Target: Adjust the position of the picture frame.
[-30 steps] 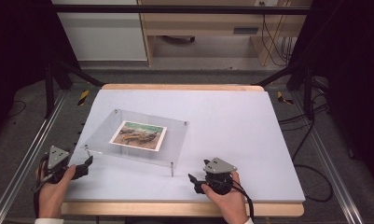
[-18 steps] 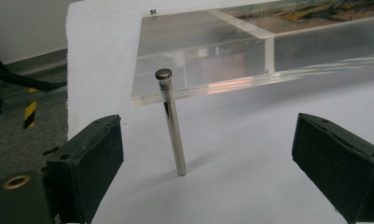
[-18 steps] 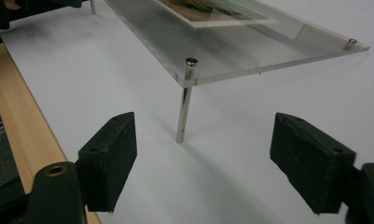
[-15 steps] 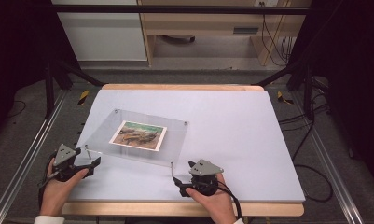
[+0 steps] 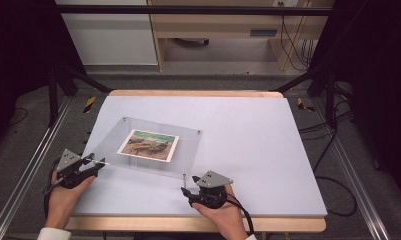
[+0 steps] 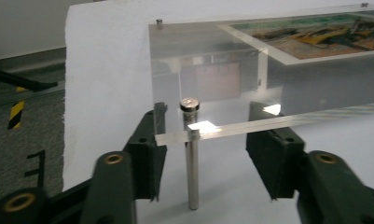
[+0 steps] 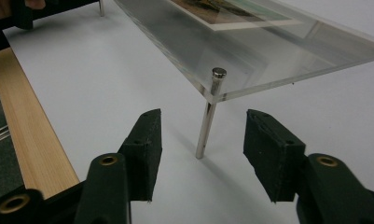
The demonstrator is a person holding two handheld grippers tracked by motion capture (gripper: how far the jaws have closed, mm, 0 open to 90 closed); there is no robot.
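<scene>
Acrylic panel (image 5: 153,146) on four thin metal legs sits left of centre in the high view, on the white table (image 5: 268,145), with a printed picture (image 5: 149,145) held flat within it. The panel's near edge runs from lower left toward the lower middle of that frame.

At the lower left, the left gripper (image 5: 94,165) is held in a hand (image 5: 63,195) at the panel's near-left corner. In the left gripper view its jaws stand apart, one on each side of the corner leg (image 6: 190,158), with the clear edge of the panel (image 6: 268,70) crossing between them; the pads do not touch the leg.

At the lower middle of the high view, the right gripper (image 5: 186,189) is held in the other hand (image 5: 223,215) just short of the near-right corner. In the right gripper view its jaws are likewise spread wide, and the near-right leg (image 7: 208,119) stands ahead of them, centred in the gap but beyond the tips. The table's wooden rim (image 7: 31,135) runs down the left side of that frame.
</scene>
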